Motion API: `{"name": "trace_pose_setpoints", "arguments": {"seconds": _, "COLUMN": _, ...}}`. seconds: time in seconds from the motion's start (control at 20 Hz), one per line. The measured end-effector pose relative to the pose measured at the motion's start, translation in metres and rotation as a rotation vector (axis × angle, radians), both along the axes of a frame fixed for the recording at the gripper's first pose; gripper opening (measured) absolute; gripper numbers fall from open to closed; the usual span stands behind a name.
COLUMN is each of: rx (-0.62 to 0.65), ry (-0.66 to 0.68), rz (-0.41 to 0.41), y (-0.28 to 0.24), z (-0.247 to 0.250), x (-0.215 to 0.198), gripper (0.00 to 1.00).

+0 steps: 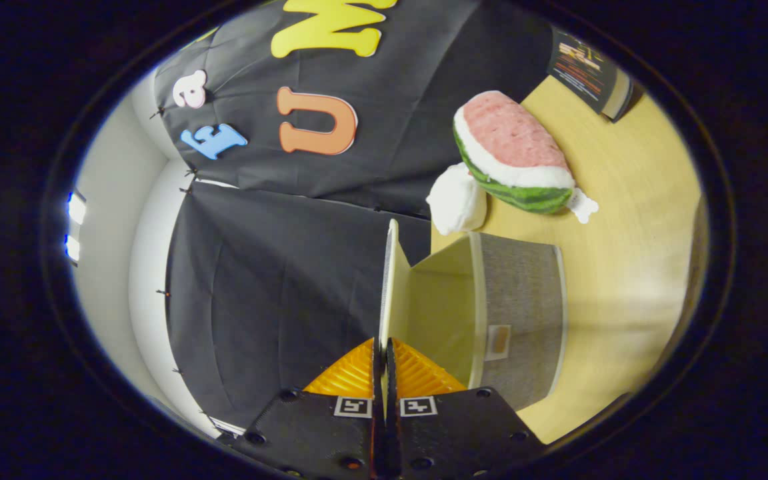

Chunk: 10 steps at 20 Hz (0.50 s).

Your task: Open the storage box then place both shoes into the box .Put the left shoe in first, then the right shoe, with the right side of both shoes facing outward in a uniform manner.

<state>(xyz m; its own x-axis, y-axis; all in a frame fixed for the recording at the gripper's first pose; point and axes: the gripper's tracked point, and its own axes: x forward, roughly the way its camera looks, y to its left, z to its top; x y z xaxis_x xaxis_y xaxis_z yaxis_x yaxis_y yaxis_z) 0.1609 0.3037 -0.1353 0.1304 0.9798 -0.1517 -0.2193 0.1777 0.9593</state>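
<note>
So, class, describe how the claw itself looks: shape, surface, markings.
The claw has two flat textured plates with round bolts, each carrying a square black-and-white marker, and ribbed wedge-shaped fingers. The fingers are pinched on the lid.

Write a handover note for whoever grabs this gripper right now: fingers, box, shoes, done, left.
Gripper: fingers closed on the thin edge of the box lid, lid swung up and open.
Storage box: grey fabric, on the wooden table, inside looks empty as far as can be seen.
Beyond the box: watermelon plush toy and a book.
Done: box is open.
Left: release the lid, put the left shoe in, then the right, right sides facing outward.
</note>
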Motion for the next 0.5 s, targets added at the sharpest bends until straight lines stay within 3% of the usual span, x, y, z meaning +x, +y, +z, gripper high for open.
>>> {"name": "trace_pose_setpoints", "arguments": {"seconds": 0.5, "rx": -0.054, "ry": -0.111, "rz": 0.069, "y": 0.113, "z": 0.081, "x": -0.036, "gripper": 0.01}}
